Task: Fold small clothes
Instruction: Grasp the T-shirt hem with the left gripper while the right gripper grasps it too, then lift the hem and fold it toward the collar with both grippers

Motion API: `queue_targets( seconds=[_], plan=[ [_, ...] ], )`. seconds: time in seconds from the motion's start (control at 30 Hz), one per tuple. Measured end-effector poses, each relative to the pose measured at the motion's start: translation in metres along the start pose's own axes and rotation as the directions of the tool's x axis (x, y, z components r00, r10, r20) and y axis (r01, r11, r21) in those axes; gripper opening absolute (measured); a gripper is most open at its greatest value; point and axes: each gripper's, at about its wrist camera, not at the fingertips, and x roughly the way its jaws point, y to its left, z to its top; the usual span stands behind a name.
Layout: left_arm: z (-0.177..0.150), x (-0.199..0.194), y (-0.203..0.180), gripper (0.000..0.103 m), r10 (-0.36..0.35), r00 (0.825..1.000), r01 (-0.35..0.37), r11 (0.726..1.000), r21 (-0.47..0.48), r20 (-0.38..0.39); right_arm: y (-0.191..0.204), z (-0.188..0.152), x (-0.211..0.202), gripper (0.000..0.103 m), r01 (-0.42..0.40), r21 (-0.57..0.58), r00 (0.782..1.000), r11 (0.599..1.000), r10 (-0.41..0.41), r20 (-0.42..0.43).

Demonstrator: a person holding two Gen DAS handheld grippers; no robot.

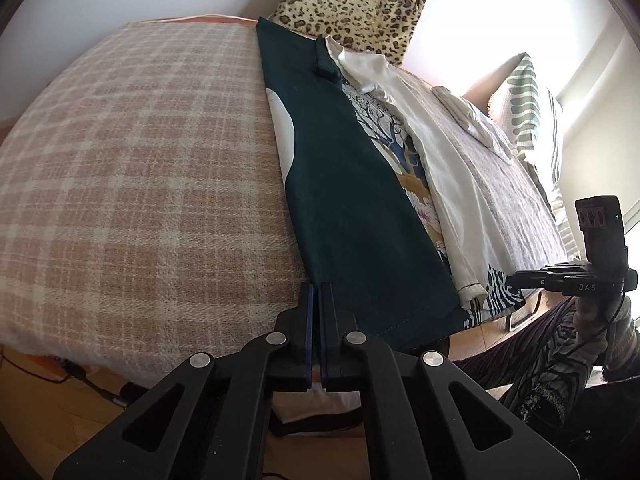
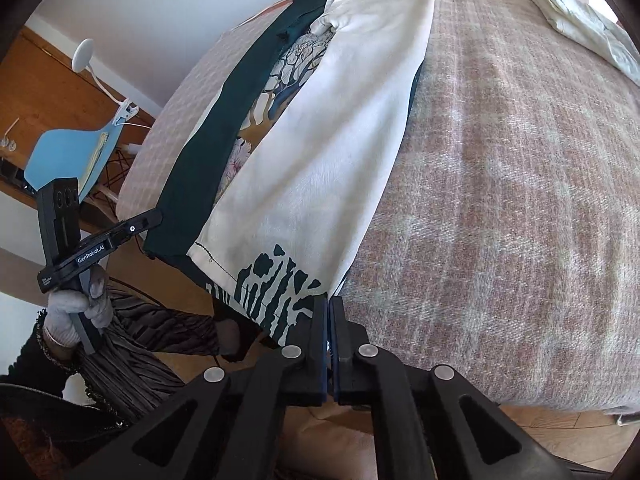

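Note:
A printed garment lies lengthwise on the plaid bed cover, its sides folded inward: a dark green flap on the left, a white inside-out flap on the right. My left gripper is shut on the green flap's near left corner. It shows in the right wrist view at the green flap. My right gripper is shut on the near right corner of the garment, where the black-and-white print meets the white flap. It shows in the left wrist view.
A folded white cloth lies on the bed's far right, also in the left wrist view. A leopard-print cushion and a green-patterned pillow stand at the head. A blue chair and wooden floor are to the left.

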Motion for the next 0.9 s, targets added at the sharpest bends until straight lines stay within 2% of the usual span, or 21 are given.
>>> queue_targets(
  seconds=[0.07, 0.23, 0.27, 0.33, 0.37, 0.4, 0.53, 0.63, 0.67, 0.7, 0.77, 0.9],
  plan=[
    [0.000, -0.003, 0.002, 0.001, 0.008, 1.000, -0.008, 1.000, 0.003, 0.013, -0.005, -0.001, -0.006, 0.000, 0.007, 0.015, 1.000, 1.000, -0.007, 0.009],
    [0.001, -0.005, 0.008, 0.003, -0.026, 1.000, 0.026, 0.999, -0.041, 0.001, -0.011, -0.001, -0.009, 0.002, -0.027, 0.022, 1.000, 0.999, 0.027, 0.014],
    [0.001, -0.005, 0.009, 0.006, -0.031, 0.999, 0.030, 0.998, -0.051, -0.011, -0.011, -0.002, -0.009, 0.005, -0.028, 0.026, 1.000, 0.999, 0.027, 0.012],
    [0.001, -0.005, 0.009, 0.019, -0.030, 0.999, 0.028, 0.997, -0.065, -0.023, -0.014, -0.002, -0.009, 0.019, -0.061, 0.052, 0.998, 0.997, 0.060, 0.013],
    [0.000, -0.005, 0.009, 0.019, -0.037, 0.999, 0.035, 0.997, -0.069, -0.027, -0.016, -0.002, -0.010, 0.039, -0.082, 0.069, 0.997, 0.994, 0.081, 0.020],
    [-0.001, -0.004, 0.007, 0.019, -0.049, 0.998, 0.047, 0.997, -0.069, -0.036, -0.017, -0.002, -0.009, 0.041, -0.093, 0.077, 0.995, 0.993, 0.091, 0.027],
    [-0.005, 0.004, 0.002, 0.019, -0.093, 0.991, 0.085, 0.992, -0.088, -0.091, -0.016, -0.006, -0.002, 0.040, -0.107, 0.085, 0.994, 0.991, 0.106, 0.015],
    [-0.004, 0.007, -0.004, 0.018, -0.083, 0.994, 0.079, 0.995, -0.064, -0.072, -0.012, -0.004, -0.001, 0.034, -0.088, 0.075, 0.996, 0.993, 0.087, 0.017],
    [-0.003, 0.007, -0.004, 0.014, -0.078, 0.995, 0.074, 0.995, -0.061, -0.069, -0.011, -0.004, 0.000, 0.026, -0.081, 0.067, 0.997, 0.994, 0.080, 0.015],
    [-0.003, 0.008, -0.004, 0.000, -0.075, 0.995, 0.071, 0.996, -0.057, -0.069, -0.011, -0.004, 0.002, 0.012, -0.074, 0.062, 0.997, 0.995, 0.074, 0.004],
    [-0.003, 0.007, -0.003, 0.000, -0.070, 0.996, 0.067, 0.997, -0.049, -0.060, -0.012, -0.004, 0.004, 0.003, -0.062, 0.059, 0.998, 0.996, 0.062, 0.005],
    [-0.004, 0.000, 0.000, 0.000, -0.063, 0.997, 0.061, 0.997, -0.041, -0.040, -0.018, -0.006, 0.000, 0.000, -0.066, 0.074, 0.998, 0.995, 0.065, 0.017]
  ],
)
